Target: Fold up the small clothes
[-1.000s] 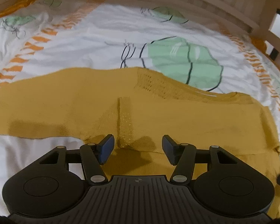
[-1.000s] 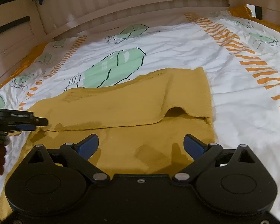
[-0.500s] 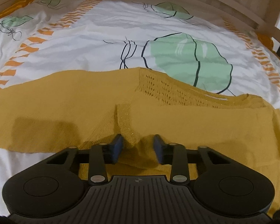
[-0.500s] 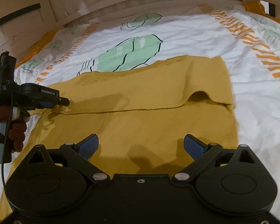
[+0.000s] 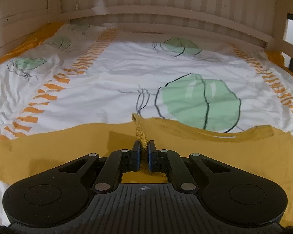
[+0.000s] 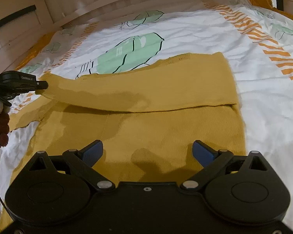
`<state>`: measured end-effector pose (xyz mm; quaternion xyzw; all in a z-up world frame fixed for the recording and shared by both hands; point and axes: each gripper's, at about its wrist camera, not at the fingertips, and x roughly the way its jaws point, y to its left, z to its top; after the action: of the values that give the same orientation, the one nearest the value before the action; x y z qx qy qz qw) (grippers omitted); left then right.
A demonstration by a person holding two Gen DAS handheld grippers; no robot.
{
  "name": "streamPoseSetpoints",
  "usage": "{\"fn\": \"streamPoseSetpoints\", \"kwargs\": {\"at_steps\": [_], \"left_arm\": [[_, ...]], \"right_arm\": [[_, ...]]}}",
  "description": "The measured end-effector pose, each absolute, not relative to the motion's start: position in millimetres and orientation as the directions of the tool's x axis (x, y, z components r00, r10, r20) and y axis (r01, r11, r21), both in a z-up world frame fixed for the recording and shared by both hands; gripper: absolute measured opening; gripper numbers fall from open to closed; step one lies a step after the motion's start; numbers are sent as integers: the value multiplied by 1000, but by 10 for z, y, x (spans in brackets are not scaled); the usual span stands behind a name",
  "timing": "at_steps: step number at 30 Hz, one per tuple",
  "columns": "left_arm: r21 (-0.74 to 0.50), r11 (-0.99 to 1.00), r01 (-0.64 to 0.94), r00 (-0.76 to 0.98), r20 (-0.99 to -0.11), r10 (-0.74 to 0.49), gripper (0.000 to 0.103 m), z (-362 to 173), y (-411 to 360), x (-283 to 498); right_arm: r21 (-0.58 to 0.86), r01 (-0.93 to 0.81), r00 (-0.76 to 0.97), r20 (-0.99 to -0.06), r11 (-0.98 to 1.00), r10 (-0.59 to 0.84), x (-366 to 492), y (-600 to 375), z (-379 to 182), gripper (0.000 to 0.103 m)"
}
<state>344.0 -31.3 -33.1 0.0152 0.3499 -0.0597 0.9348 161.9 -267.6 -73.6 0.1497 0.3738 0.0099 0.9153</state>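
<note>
On the white bedsheet printed with green leaves and orange stripes [image 6: 195, 29], inside a pale wooden slatted bed frame [image 5: 166, 5], lies a mustard-yellow knitted garment [image 6: 166, 128], its upper layer folded over the lower. The left gripper [image 5: 144, 150] is clenched on a raised pinch of the garment's edge, while the right gripper [image 6: 147, 152] hangs over the cloth with its jaws spread wide, grasping nothing.

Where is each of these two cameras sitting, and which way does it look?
Left wrist view: rides on the left gripper, looking along its fingers, shut on a ridge of the mustard-yellow knitted garment, across the white leaf-print bedsheet.
Right wrist view: rides on the right gripper, jaws open above the garment; the left gripper shows at the left edge.
Both show the garment, sheet and pale wooden bed rail.
</note>
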Motion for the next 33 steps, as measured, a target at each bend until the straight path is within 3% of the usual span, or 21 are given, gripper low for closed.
{"fn": "streamPoseSetpoints", "kwargs": {"at_steps": [8,10,12,24,33], "left_arm": [[-9,995,100,643,-763,-72,11,-753,-245,3583],[-6,996,92,623,-779,-63,17,-848,-229,3599],[-4,996,89,640,-766,-60,22,-891,-198,3570],[16,991,135,688,-722,-82,24,-962,-198,3453],[30,983,179,691,-716,-104,25,-929,-169,3416]], "right_arm": [[257,98,698,-707,962,117,1648,-2660,-776,99],[245,103,686,-720,964,109,1659,-2655,-797,99],[232,106,675,-730,967,102,1673,-2650,-819,100],[97,65,668,-744,993,29,1693,-2500,-943,103],[95,53,660,-750,994,37,1717,-2519,-960,103]]}}
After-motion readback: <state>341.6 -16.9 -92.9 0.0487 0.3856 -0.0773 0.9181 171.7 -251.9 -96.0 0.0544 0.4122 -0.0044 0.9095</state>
